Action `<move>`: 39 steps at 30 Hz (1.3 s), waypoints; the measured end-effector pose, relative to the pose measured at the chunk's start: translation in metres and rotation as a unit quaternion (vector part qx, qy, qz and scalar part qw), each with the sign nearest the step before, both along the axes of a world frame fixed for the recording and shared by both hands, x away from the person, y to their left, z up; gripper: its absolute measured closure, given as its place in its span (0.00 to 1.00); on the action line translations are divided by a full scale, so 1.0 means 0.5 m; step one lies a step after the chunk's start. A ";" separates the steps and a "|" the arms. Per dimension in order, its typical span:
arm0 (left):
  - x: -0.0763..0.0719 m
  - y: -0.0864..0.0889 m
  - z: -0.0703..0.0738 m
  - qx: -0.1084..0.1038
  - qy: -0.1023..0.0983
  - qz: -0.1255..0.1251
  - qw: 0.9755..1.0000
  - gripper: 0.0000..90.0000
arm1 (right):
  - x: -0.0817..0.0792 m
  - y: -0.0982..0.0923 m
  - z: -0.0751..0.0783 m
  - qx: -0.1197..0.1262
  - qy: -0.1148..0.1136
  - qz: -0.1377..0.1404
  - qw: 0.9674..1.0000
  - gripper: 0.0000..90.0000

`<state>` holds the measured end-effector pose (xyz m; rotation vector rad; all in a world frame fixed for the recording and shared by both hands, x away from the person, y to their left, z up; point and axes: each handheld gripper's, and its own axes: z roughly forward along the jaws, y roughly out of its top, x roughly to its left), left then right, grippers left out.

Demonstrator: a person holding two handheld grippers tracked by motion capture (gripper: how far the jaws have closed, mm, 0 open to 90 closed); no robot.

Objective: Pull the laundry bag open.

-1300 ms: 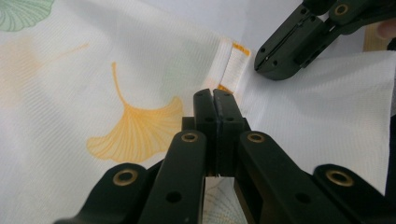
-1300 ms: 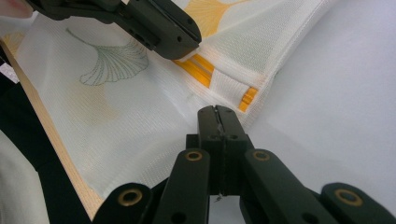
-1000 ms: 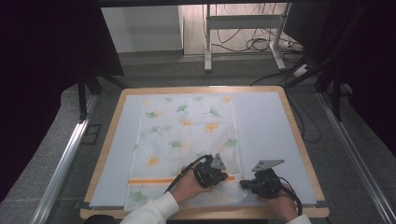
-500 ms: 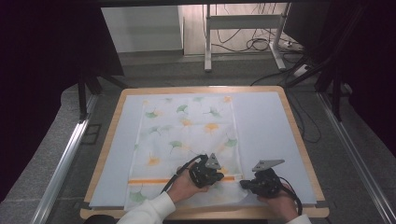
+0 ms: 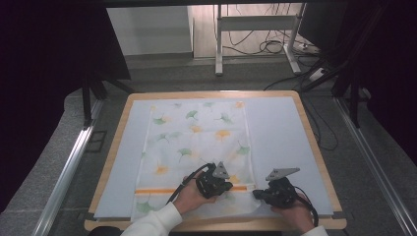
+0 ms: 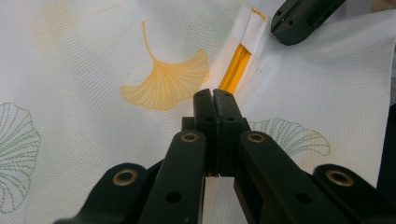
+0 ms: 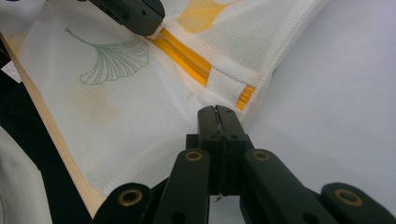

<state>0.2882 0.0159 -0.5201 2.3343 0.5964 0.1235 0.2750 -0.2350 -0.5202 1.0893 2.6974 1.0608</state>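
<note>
Near the table's front edge, both clenched tools, left and right, press on the zippered mesh bag.

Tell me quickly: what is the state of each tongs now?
Left tongs: closed, nothing held, over the cloth.
Right tongs: closed, nothing held.

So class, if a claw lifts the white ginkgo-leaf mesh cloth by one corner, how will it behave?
The white ginkgo-leaf mesh cloth probably droops limply: it lies flat with soft wrinkles. Likely light, given its thin weave. Pushed, it may bunch rather than slide.
</note>
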 end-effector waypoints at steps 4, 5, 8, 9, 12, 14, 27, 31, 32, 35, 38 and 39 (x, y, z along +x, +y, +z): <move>-0.001 0.004 -0.001 -0.004 0.002 0.003 1.000 1.00 | 0.000 0.000 0.000 0.000 0.000 0.001 1.000 1.00; -0.001 0.005 -0.001 -0.005 0.002 0.003 1.000 1.00 | 0.000 0.000 0.000 -0.001 0.000 0.001 1.000 1.00; -0.002 0.005 -0.001 -0.004 0.001 0.003 1.000 1.00 | 0.001 -0.001 0.000 0.000 0.001 0.001 1.000 1.00; -0.001 0.006 0.000 0.002 0.000 0.000 1.000 1.00 | 0.001 -0.001 0.000 0.000 0.001 0.001 1.000 1.00; -0.001 0.010 0.000 -0.005 0.004 0.003 1.000 1.00 | 0.001 -0.001 0.000 0.001 0.001 0.001 1.000 1.00; -0.003 0.012 0.000 -0.003 0.005 0.006 1.000 1.00 | 0.000 -0.001 0.000 0.001 0.001 0.000 1.000 1.00; -0.006 0.028 0.001 0.006 0.000 0.003 1.000 1.00 | 0.001 -0.001 0.000 0.002 0.002 0.001 1.000 1.00; -0.009 0.033 0.000 -0.001 0.005 0.009 1.000 1.00 | 0.000 -0.001 0.000 0.001 0.000 0.001 1.000 1.00; -0.009 0.033 0.000 -0.001 0.005 0.009 1.000 1.00 | 0.000 -0.001 0.000 0.001 0.001 0.001 1.000 1.00; -0.009 0.034 0.001 0.008 0.000 0.004 1.000 1.00 | 0.000 0.000 0.000 0.000 0.000 0.001 1.000 1.00; -0.011 0.035 0.000 0.002 0.002 0.008 1.000 1.00 | 0.000 -0.001 0.000 0.000 0.000 0.001 1.000 1.00; -0.011 0.037 0.000 0.003 0.002 0.007 1.000 1.00 | 0.000 0.000 0.000 0.001 0.000 0.001 1.000 1.00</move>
